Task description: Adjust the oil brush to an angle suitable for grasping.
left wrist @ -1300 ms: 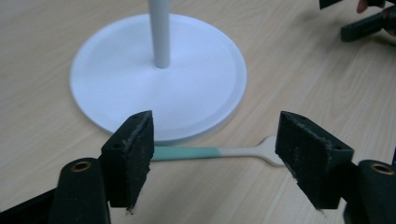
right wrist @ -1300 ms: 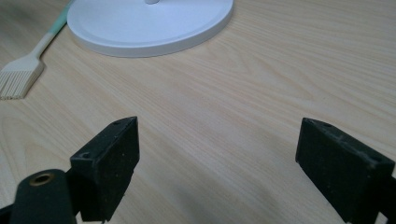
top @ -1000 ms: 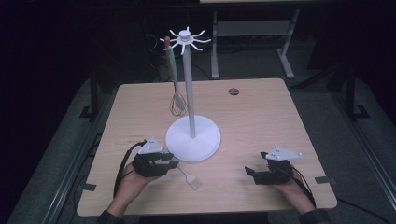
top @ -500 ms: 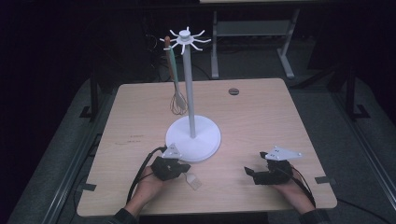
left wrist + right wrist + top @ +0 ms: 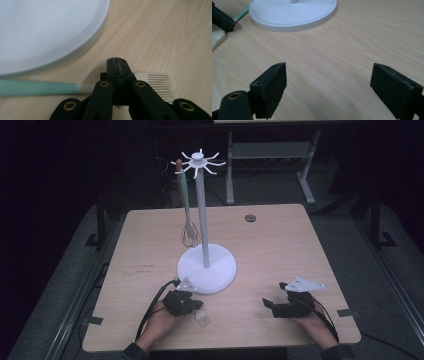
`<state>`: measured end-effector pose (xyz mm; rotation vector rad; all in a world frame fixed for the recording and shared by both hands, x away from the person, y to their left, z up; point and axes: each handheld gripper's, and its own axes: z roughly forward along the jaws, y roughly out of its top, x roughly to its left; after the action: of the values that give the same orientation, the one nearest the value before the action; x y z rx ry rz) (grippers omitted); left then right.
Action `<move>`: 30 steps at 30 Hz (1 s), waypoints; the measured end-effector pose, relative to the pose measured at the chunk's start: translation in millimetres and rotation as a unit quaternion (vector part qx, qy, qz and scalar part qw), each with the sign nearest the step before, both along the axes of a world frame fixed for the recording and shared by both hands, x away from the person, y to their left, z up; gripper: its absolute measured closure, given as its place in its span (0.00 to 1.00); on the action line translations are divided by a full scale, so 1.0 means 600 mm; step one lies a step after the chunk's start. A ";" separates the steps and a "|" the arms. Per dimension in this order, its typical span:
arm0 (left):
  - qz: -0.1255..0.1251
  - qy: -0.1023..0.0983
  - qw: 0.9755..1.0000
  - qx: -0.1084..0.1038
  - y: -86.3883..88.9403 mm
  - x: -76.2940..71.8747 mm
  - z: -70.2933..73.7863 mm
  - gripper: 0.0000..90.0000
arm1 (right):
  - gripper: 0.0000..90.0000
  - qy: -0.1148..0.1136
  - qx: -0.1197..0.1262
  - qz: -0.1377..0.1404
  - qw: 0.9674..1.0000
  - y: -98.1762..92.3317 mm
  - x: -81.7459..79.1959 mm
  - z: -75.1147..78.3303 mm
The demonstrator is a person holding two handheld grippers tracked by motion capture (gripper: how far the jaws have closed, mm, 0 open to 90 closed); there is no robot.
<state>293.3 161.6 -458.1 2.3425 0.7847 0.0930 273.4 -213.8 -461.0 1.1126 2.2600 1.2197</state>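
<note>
The left gripper [image 5: 117,72] has just closed on the spatula [image 5: 155,85], which lies flat on the table [image 5: 280,245] just near of the white stand's base [image 5: 220,270]. The green handle runs out left of the clamped jaws, the slotted head right. The right gripper [image 5: 272,306] rests well apart, jaws wide.

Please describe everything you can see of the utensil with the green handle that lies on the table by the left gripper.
The utensil lies flat on the wooden table, close beside the round white base of the stand. It has a long pale green handle, a cream neck and a cream head with fine parallel slits, like a comb or brush; it looks like silicone or plastic. The left gripper is shut on it at the neck, next to the head.
</note>
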 end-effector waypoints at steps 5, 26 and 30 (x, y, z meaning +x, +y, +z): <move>0.016 0.002 1.000 0.012 0.022 -0.016 0.003 1.00 | 0.15 0.001 0.000 -0.003 1.000 0.000 0.001 0.000; 0.093 -0.005 0.994 0.063 0.131 -0.034 0.018 1.00 | 0.15 0.001 -0.002 -0.006 1.000 0.001 0.001 -0.001; 0.118 -0.008 0.991 0.070 0.158 -0.027 0.018 1.00 | 0.15 0.003 -0.002 -0.007 1.000 0.001 0.001 -0.001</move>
<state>277.3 256.3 -447.1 2.3655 1.0750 0.2767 274.3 -213.0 -461.9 1.1301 2.2539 1.2071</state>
